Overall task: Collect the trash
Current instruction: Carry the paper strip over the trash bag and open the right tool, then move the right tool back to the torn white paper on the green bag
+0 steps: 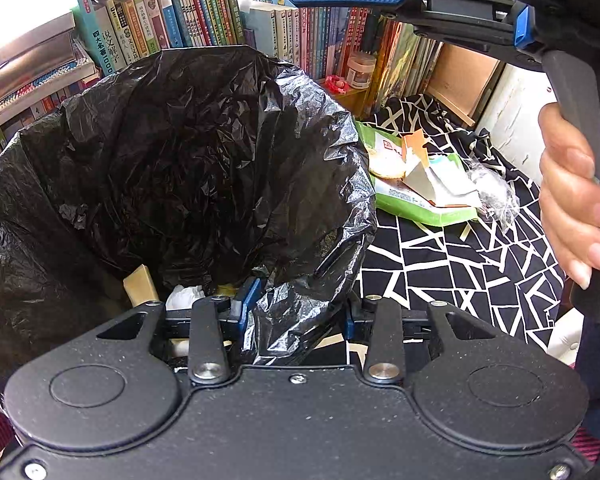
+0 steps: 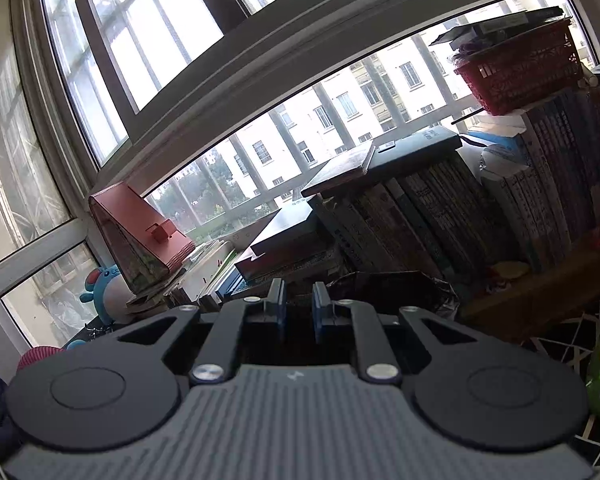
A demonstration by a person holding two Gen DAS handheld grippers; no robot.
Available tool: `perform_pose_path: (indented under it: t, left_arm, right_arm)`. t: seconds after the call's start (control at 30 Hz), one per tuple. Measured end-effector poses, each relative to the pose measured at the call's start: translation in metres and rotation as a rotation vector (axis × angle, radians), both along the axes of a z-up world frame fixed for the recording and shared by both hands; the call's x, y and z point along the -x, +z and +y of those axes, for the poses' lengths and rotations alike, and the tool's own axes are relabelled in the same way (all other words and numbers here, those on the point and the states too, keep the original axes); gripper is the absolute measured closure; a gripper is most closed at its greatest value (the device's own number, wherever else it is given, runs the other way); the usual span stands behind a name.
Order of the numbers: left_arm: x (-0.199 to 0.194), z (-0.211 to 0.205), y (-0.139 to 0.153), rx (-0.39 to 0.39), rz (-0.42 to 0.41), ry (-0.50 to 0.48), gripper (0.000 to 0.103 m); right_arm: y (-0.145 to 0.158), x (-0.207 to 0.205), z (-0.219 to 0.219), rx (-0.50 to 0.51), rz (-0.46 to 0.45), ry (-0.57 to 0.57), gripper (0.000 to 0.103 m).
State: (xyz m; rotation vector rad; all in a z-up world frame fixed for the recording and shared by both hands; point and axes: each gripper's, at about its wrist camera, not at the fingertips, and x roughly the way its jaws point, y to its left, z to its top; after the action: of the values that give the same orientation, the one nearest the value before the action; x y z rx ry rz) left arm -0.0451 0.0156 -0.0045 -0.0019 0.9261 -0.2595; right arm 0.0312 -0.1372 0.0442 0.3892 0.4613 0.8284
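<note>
Left of the black trash bag and behind it, a row of books stands spine-out, too many to count; they play no part in the job.

There is one bag, and it fills the left wrist view with its mouth wide open. It seems to be held this way so that rubbish can drop straight in. At the bag's near rim the left gripper is clenched on a fold of the plastic, its two blue pads closed on the film. That pinch is probably what holds the mouth up and open. Down inside the bag, close to the pinched rim, two pieces already lie: one tan card scrap and one crumpled white tissue. Anything deeper is lost in the dark folds.

Right of the bag, touching its rim, the trash not yet collected sits in one heap on the black-and-white cloth. It consists of one green wrapper with torn paper scraps on top, their number unclear, and one ball of clear film just beside it.

Farther right of the bag, one hand grips the handle of the right gripper. This gripper is above the bag, and its jaws are slightly parted with nothing between them. It looks free to fetch the heap next.
</note>
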Motion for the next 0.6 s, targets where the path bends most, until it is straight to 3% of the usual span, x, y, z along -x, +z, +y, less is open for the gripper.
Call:
perform_pose_path:
  t: [0.27, 0.6]
  left_arm:
    - [0.0, 0.0, -0.0001, 0.0, 0.0, 0.0, 0.066]
    - [0.0002, 0.0, -0.0001, 0.0, 0.0, 0.0, 0.066]
  right_arm:
    - [-0.0037, -0.0026, -0.002, 0.025, 0.017, -0.029, 0.079]
    - [-0.004, -0.0035, -0.0008, 0.049, 0.017, -0.047, 0.068]
